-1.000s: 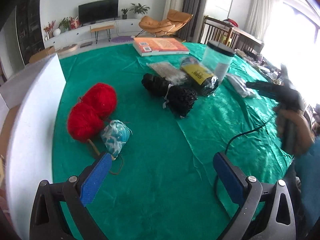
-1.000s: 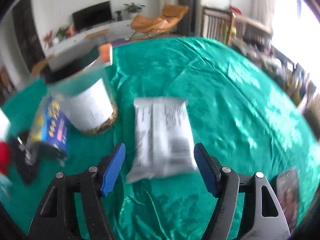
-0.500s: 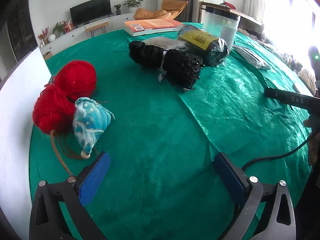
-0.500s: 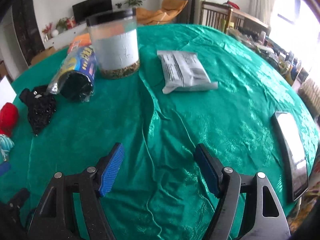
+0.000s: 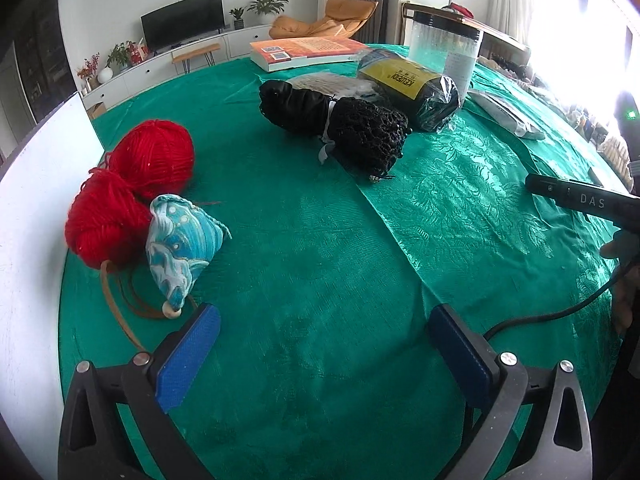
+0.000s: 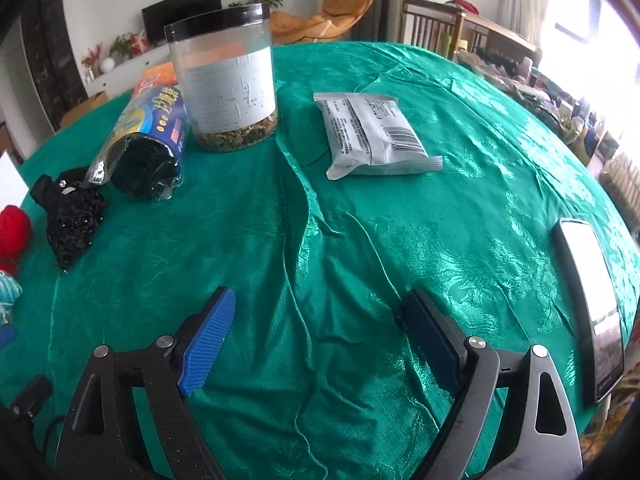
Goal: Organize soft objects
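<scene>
The left gripper [image 5: 324, 330] is spread wide and holds nothing. The small blue and white cloth pouch [image 5: 180, 246] lies just ahead to its left, touching the two red yarn balls [image 5: 132, 190], its long side pointing back toward the gripper. The right gripper [image 6: 316, 322] is spread and empty too, farther off. Bare green tablecloth [image 5: 320, 248] gives room; a white board [image 5: 32, 208] stands close on the left.

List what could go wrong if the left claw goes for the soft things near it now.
1. The blue patterned pouch leans against the red yarn balls, and its brown cord loops on the cloth beside the open left claw; a grab may snag the cord and drag the yarn.
2. The green tablecloth is wrinkled; a low approach might bunch it and shift the clear jar.
</scene>
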Available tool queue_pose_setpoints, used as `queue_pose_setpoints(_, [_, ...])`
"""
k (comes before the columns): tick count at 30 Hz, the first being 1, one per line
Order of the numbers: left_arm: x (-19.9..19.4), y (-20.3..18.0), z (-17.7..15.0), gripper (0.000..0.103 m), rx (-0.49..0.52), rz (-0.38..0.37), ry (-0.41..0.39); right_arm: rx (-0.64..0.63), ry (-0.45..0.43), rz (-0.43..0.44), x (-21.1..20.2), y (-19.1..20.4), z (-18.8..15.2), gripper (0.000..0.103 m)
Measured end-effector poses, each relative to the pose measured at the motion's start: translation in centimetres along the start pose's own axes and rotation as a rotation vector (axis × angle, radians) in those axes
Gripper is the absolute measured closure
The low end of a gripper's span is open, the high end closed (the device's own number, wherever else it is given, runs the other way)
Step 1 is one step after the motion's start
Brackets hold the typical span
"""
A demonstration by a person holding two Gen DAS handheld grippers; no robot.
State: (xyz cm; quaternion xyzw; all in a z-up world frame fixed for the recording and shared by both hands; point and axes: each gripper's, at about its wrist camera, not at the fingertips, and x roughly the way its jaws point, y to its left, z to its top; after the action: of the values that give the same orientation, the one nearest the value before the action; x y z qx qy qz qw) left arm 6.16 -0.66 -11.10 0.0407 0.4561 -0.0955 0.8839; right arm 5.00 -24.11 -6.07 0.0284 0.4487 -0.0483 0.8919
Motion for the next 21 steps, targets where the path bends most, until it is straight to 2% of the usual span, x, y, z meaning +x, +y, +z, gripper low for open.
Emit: queue_pose_setpoints(21, [0.47, 0.07, 0.37, 0.000, -0.008, 0.002, -0.001, -0.005, 0.011, 0.001, -0.42, -0.42, -0.17, 0.013])
